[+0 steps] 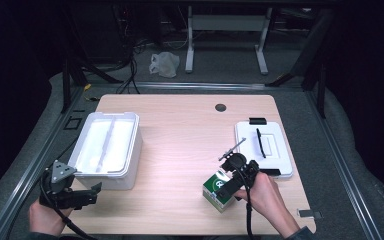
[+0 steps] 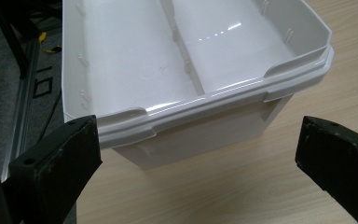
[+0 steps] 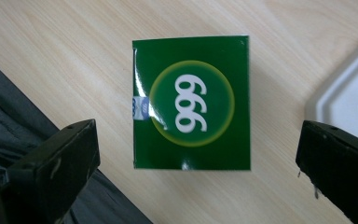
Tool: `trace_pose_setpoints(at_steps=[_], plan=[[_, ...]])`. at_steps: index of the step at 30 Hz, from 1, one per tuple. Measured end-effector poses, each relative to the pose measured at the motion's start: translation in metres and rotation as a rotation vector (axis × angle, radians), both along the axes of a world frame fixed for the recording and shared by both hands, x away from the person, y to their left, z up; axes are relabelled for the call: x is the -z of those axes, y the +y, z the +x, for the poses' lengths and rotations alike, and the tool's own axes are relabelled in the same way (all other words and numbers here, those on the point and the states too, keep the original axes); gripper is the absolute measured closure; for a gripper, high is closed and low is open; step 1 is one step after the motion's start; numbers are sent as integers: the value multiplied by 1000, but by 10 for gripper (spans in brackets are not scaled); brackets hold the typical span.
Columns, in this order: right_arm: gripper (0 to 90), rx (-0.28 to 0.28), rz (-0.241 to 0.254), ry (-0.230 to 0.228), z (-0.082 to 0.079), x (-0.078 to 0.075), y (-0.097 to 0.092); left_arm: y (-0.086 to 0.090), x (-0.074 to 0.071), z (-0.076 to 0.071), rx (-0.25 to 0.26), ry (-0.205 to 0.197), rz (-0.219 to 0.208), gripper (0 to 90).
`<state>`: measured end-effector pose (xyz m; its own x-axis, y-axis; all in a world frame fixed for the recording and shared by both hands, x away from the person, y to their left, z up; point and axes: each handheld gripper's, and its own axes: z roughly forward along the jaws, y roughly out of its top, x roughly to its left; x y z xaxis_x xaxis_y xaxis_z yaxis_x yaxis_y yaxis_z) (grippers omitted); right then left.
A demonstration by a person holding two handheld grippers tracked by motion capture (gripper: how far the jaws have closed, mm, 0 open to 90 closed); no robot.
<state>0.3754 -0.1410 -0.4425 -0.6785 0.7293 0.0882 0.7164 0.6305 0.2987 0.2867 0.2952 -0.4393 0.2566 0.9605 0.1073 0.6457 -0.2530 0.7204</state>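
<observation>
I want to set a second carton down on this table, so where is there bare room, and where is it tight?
The widest bare wood lies mid-table, between the white bin and the white lid, running back to the cable hole. The front edge between the left gripper and the green box is also free. It is crowded at front right, where the right gripper hovers over the box beside the lid.

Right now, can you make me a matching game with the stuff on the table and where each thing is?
Things:
1. green box
2. white bin
3. white lid
4. round hole

Places:
a. far edge of the table
b. right side, lying flat
c. left side
d. under the right gripper

Pairs: 1-d, 2-c, 3-b, 4-a
</observation>
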Motion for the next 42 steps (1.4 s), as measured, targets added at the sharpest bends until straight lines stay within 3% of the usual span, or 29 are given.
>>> trace_pose_setpoints(at_steps=[10, 23, 28, 42], plan=[[0, -28, -102, 99, 17, 38, 31, 0, 1, 1, 1, 6, 4, 0], [31, -35, -205, 110, 24, 69, 43, 0, 2, 1, 6, 13, 7, 0], [121, -27, -211, 93, 25, 69, 42, 0, 3, 1, 6, 17, 8, 0], [164, -82, -211, 56, 20, 60, 43, 0, 4, 1, 10, 18, 8, 0]])
